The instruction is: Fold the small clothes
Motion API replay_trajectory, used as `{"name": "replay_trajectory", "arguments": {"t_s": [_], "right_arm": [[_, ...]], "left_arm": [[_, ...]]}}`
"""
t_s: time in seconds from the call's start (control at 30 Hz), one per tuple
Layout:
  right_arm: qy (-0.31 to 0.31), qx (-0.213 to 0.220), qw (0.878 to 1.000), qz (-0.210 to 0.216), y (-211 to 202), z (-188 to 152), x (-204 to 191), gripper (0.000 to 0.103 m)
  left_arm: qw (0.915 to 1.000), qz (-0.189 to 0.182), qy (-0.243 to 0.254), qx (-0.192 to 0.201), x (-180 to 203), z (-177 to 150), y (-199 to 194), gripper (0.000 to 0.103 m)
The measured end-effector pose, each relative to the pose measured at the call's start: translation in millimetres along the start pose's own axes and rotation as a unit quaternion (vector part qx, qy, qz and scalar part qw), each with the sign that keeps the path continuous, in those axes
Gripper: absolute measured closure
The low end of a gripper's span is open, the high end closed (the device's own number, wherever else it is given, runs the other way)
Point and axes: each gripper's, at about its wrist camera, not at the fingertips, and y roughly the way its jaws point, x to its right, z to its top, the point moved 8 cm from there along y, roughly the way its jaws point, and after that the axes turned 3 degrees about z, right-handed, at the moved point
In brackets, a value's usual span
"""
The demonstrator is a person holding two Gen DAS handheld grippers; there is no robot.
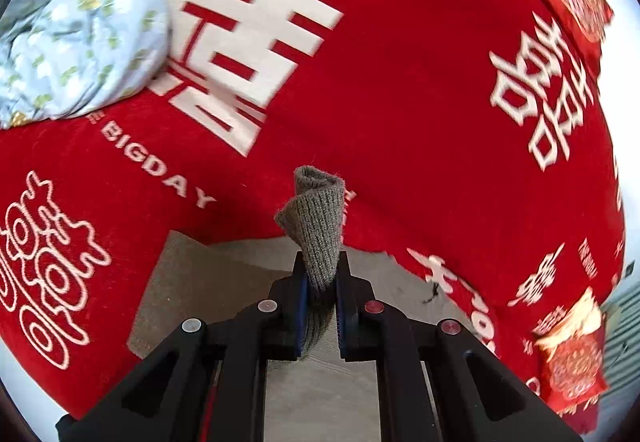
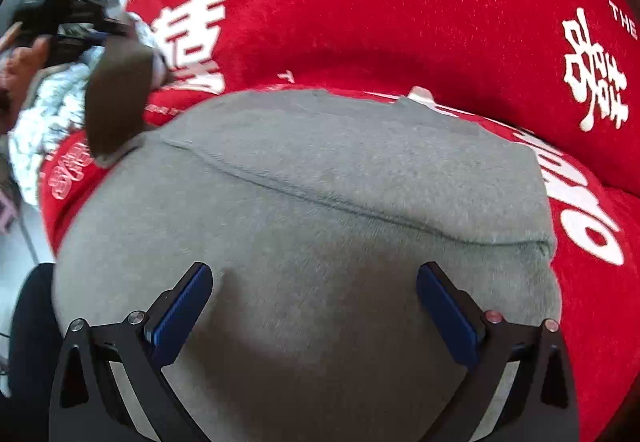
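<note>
My left gripper (image 1: 320, 284) is clenched on the grey ribbed cuff (image 1: 318, 226), lifted above the grey garment (image 2: 320, 222). My right gripper (image 2: 314, 318) hangs released over that garment, spread on the red blanket (image 1: 400, 101); beyond, blurred, perhaps floral bedding (image 1: 80, 25).

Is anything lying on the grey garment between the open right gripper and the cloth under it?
Nothing visible: the right gripper hangs open over bare grey garment; the left gripper clamps its ribbed cuff.

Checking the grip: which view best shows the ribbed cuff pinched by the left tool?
The left wrist view: the ribbed cuff stands sharp between the left tool. The right wrist view shows it only blurred, far off at upper left.
</note>
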Motion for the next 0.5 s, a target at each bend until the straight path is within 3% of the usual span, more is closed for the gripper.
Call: {"name": "replay_trajectory", "arguments": {"t_s": [0.13, 0.27, 0.5], "right_arm": [[0.017, 0.002, 1.000, 0.019, -5.7, -2.0, 8.3, 0.001], [-0.009, -0.009, 1.000, -0.023, -9.2, -7.6, 16.2, 0.001], [-0.029, -0.027, 0.998, -0.038, -15.8, -20.1, 12.1, 0.001]], "left_arm": [[0.9998, 0.007, 0.018, -0.003, 31.4, -10.2, 7.8, 0.091], [0.9993, 0.007, 0.037, -0.008, 64.3, -23.9, 15.9, 0.091], [0.9972, -0.002, 0.070, -0.027, 118.8, -56.1, 36.3, 0.091]]}}
